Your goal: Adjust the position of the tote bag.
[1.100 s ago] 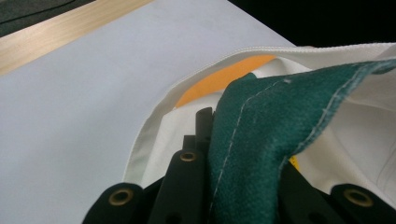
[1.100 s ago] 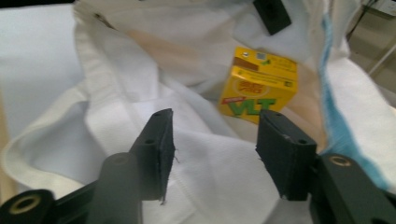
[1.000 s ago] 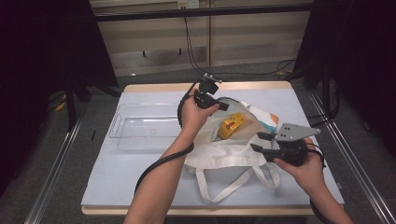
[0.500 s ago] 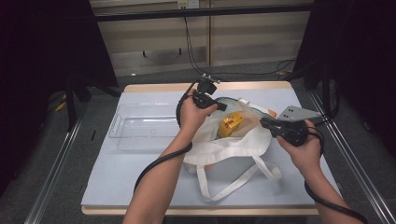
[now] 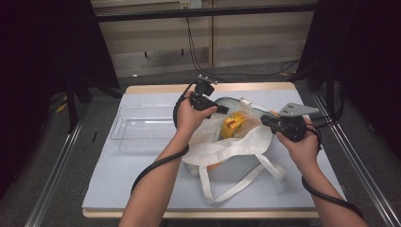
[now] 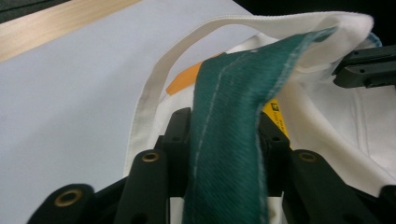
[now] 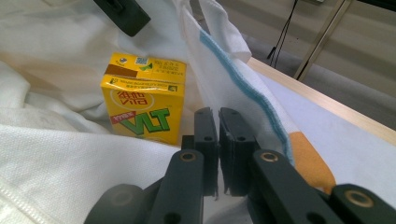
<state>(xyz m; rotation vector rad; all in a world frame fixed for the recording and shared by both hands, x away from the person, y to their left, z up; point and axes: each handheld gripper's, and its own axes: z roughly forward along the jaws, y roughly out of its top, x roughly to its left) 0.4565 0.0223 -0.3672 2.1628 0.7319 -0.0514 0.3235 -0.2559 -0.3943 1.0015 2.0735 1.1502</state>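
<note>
A white tote bag [image 5: 236, 146] lies open on the table with a yellow drink carton [image 5: 232, 125] inside. My left gripper [image 5: 211, 105] is at the bag's far rim, shut on the green band [image 6: 224, 154] of that rim and lifting it. My right gripper [image 5: 269, 122] is at the bag's right rim, its jaws shut with a thin fold of the bag's cloth [image 7: 243, 74] pinched beside the blue-edged seam. In the right gripper view the carton [image 7: 142, 105] stands just left of my right gripper [image 7: 218, 123]. The left gripper [image 6: 224, 123] view shows the bag's handle [image 6: 154, 88] looping left.
A clear plastic tray [image 5: 124, 125] sits on the pale table [image 5: 142, 179] left of the bag. The bag's two handles [image 5: 236, 184] trail toward the near edge. Rails run along both sides of the table.
My right gripper has moved up and away from the near edge to the bag's right rim, drawing the opening wider. The left gripper has stayed put on the far rim.
</note>
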